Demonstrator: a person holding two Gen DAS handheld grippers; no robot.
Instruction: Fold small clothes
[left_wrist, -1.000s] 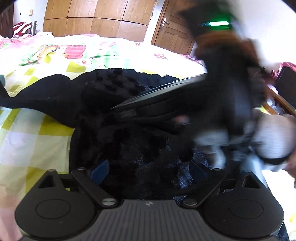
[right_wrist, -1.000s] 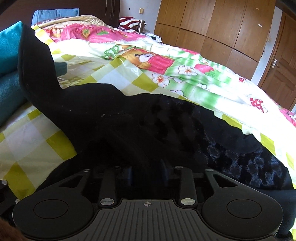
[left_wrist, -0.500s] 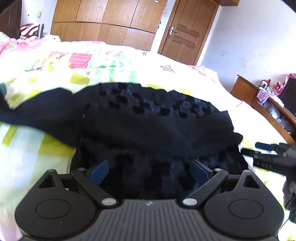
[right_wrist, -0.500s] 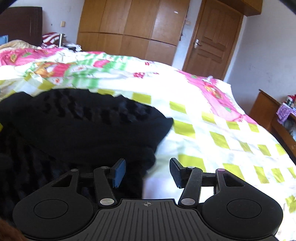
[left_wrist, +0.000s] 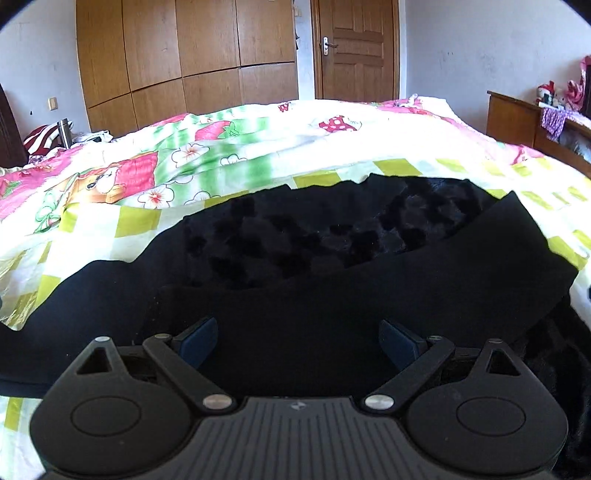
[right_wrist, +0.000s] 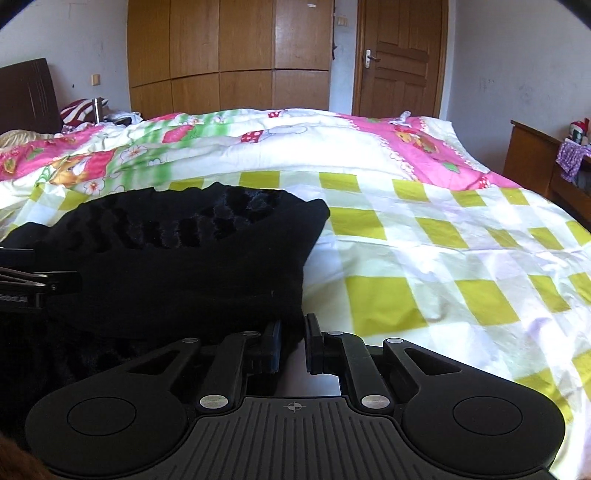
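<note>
A black textured garment lies folded over on the bedspread; a smooth black layer covers its near part. My left gripper is open, its blue-padded fingers wide apart just above the near fold. In the right wrist view the garment fills the left side. My right gripper has its fingers nearly together at the garment's near right corner, with a narrow gap and nothing clearly between them. The left gripper's side shows at the left edge.
The bedspread is a yellow-checked, pink and green cartoon print, bare to the right of the garment. Wooden wardrobes and a door stand beyond the bed. A wooden cabinet stands at the right.
My right gripper has closed from wide open to nearly shut beside the garment's corner. Both views have tilted up and drawn back slightly. The left gripper stays open over the fold.
</note>
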